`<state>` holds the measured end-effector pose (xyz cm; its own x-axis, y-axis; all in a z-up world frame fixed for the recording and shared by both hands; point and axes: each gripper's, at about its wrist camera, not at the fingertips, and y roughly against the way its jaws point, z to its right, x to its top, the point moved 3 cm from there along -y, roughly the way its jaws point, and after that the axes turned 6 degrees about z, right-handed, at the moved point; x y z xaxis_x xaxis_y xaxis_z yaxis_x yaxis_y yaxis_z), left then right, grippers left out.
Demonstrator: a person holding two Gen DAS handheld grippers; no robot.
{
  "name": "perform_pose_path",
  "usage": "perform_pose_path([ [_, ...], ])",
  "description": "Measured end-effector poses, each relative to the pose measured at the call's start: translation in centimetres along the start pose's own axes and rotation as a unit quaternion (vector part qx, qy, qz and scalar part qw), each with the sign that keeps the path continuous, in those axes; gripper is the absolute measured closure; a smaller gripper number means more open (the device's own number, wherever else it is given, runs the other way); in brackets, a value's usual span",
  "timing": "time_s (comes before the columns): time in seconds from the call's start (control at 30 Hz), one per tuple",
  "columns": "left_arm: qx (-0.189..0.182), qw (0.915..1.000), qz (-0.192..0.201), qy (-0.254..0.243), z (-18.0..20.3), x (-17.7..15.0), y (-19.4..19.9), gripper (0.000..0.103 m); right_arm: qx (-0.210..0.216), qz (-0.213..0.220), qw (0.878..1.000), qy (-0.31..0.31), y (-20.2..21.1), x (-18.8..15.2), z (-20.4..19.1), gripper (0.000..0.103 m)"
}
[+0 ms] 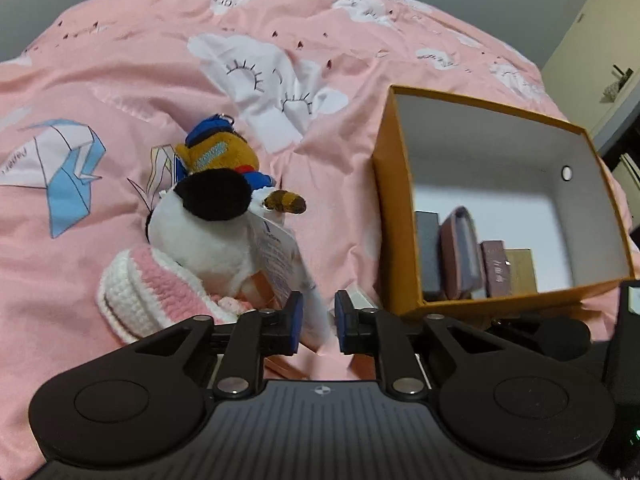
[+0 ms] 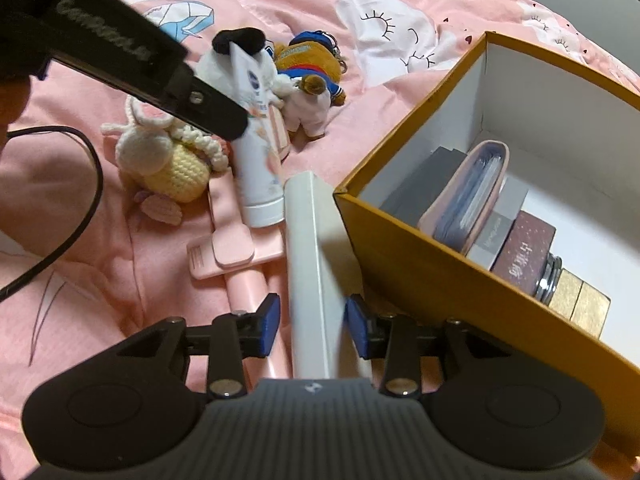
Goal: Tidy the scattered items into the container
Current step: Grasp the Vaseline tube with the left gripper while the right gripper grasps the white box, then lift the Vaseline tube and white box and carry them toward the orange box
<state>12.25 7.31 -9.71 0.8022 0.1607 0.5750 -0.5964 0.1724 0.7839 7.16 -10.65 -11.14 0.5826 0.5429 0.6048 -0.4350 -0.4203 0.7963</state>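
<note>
White tube (image 2: 256, 152) pinched by left gripper (image 1: 316, 316).
Right gripper (image 2: 310, 320) spread, white box (image 2: 310, 264) between pads, beside container (image 2: 420, 272).

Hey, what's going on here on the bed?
A person is tidying a pink bed. The left hand-held gripper pinches the flat end of the white tube beside the plush toys. The right hand-held gripper straddles a long white box, jaws open. The orange box alongside already holds several small cases.
</note>
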Motion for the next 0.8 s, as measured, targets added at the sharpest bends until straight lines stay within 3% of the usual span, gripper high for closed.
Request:
perform_pose_path([
  [0.03, 0.006, 1.0, -0.004, 0.002, -0.1, 0.1, -0.5, 0.082, 0.0, 0.0, 1.0, 0.0, -0.1, 0.0, 0.1, 0.06],
  [0.1, 0.014, 0.9998, -0.008, 0.011, -0.3, 0.2, -1.2, 0.069, 0.003, -0.002, 1.0, -0.003, -0.3, 0.0, 0.1, 0.059],
  [0.27, 0.024, 0.9994, -0.006, 0.023, -0.3, 0.5, -2.3, 0.052, 0.013, -0.005, 1.0, -0.011, -0.7, 0.0, 0.4, 0.054],
  [0.37, 0.036, 0.9993, 0.0, 0.006, 0.3, 0.7, -3.0, 0.051, 0.016, -0.007, 1.0, -0.012, -1.1, 0.0, 0.5, 0.051],
  [0.47, 0.057, 0.9982, 0.001, -0.02, 0.9, 0.6, -3.8, 0.054, 0.016, -0.012, 1.0, -0.019, -1.7, 0.1, 0.8, 0.052],
  [0.67, 0.074, 0.9967, 0.0, -0.032, 1.1, 0.1, -3.9, 0.083, -0.006, -0.02, 1.0, -0.014, -2.6, -0.2, 1.0, 0.06],
  [0.8, 0.068, 0.997, 0.007, -0.036, 1.2, -0.1, -3.0, 0.084, -0.024, -0.018, 1.0, 0.001, -2.5, -0.1, 0.6, 0.067],
])
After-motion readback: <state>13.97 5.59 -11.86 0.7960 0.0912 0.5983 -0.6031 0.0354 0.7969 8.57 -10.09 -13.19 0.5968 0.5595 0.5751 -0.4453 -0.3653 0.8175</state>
